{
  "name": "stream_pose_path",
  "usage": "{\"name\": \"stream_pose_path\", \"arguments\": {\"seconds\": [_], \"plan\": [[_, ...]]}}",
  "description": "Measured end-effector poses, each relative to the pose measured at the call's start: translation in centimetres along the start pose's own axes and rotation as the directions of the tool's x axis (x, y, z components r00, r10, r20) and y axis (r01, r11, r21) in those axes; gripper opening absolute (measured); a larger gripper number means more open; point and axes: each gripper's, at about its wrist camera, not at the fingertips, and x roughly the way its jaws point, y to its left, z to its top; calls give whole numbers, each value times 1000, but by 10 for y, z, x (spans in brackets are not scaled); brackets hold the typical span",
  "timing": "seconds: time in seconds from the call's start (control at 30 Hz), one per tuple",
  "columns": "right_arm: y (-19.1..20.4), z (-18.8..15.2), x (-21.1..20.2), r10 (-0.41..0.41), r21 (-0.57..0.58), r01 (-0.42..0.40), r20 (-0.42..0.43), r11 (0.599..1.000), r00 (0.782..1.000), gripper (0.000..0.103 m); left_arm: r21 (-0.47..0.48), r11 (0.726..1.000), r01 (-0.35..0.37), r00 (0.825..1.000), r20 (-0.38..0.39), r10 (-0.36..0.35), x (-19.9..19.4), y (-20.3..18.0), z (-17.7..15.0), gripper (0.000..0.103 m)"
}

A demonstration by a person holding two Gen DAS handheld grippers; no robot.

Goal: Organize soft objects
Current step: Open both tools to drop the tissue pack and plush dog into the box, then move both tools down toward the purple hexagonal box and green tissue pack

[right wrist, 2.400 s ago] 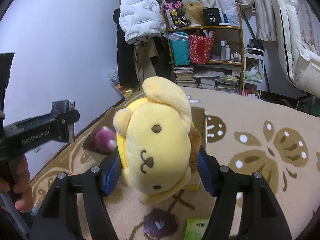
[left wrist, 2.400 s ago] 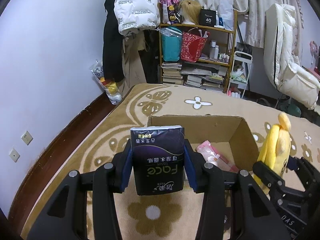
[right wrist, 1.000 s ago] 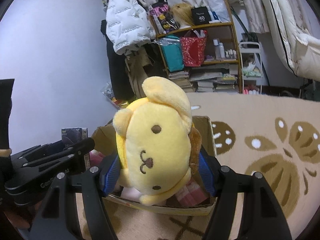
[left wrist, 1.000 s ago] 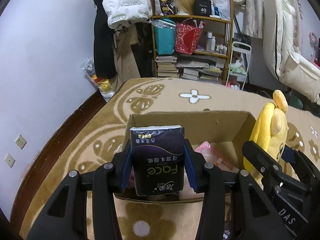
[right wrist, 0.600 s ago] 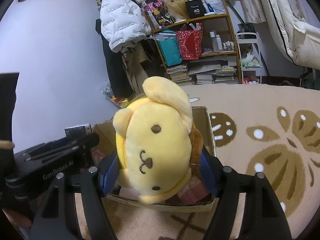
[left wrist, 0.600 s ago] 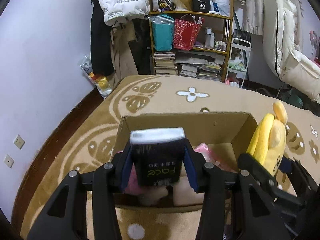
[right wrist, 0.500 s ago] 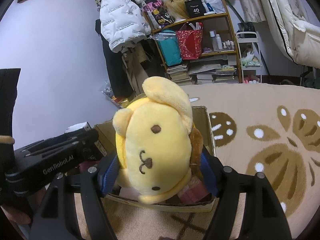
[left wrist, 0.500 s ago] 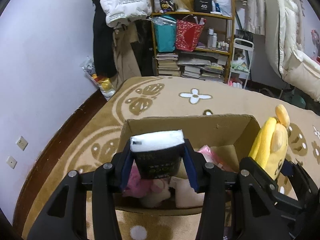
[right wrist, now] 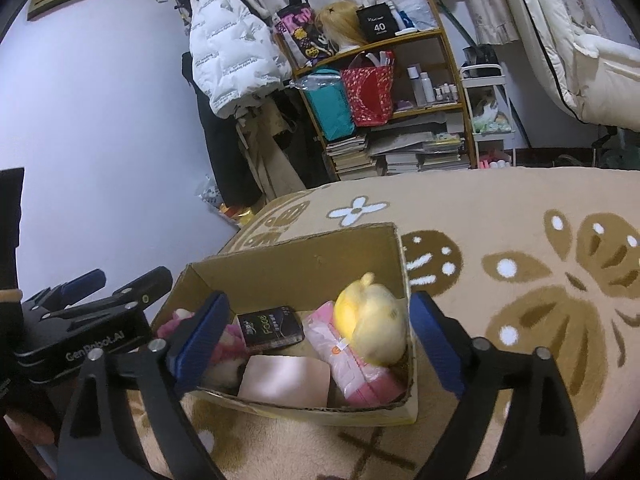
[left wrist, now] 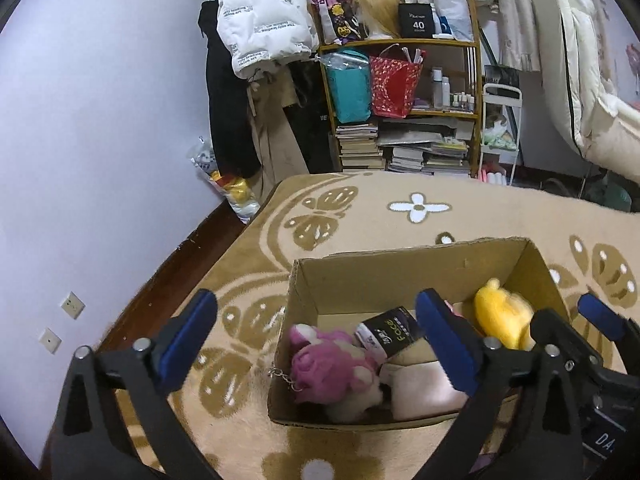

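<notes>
Patterned beige rug (left wrist: 460,216), cluttered bedroom. Both my grippers, left (left wrist: 320,344) and right (right wrist: 320,344), opening wide, empty. Tissue pack (right wrist: 272,328) and yellow plush (right wrist: 372,320) lie in the cardboard box (right wrist: 304,268). Plush: light, squashy; grip mid-body.

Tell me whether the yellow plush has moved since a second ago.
Yes. The yellow plush dropped from the right gripper, whose jaws are opening, into the cardboard box.

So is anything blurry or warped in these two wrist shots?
Left wrist view: the yellow plush in the cardboard box is smeared by motion; fisheye bends the shelf and walls, corners black. Right wrist view: the plush is softly blurred too, the black tissue pack sharp.
</notes>
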Motion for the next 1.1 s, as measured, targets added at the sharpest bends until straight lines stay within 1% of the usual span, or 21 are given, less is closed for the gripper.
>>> {"name": "stream_pose_path", "arguments": {"seconds": [0.07,0.13,0.23,0.33,0.5,0.6,0.8,0.9,1.0,1.1], "plan": [[-2,1,-3,-5,8,5,-13,1000,1000,101,-17,1000,12,1000,-10,-13,-1,4,0,101],[-3,2,-7,-2,18,3,-25,1000,1000,102,-13,1000,10,1000,-22,-10,-1,6,0,102],[-4,3,-16,-13,24,14,-19,1000,1000,103,0,1000,2,999,-47,-2,-2,8,-1,103],[-5,3,-23,-30,8,30,-13,1000,999,103,-10,1000,29,996,-81,-30,-3,12,-3,103],[-6,-1,-32,-58,6,58,-33,998,998,103,-15,999,30,996,-79,-31,-12,16,-8,103],[-6,-3,-40,-69,-20,69,-32,997,997,103,-8,1000,27,996,-83,-27,-20,16,-11,103],[-9,-4,-56,-100,-43,98,-38,994,994,103,20,998,57,994,-98,-55,-37,9,-21,103],[-12,-5,-61,-100,-32,99,-48,995,994,103,46,997,69,991,-114,-63,-43,2,-30,103],[-16,-9,-64,-97,-10,96,-73,995,993,103,52,995,88,988,-131,-80,-47,-2,-35,103],[-19,-12,-65,-128,-25,126,-93,992,987,103,68,995,78,988,-141,-68,-52,-6,-38,103]]}}
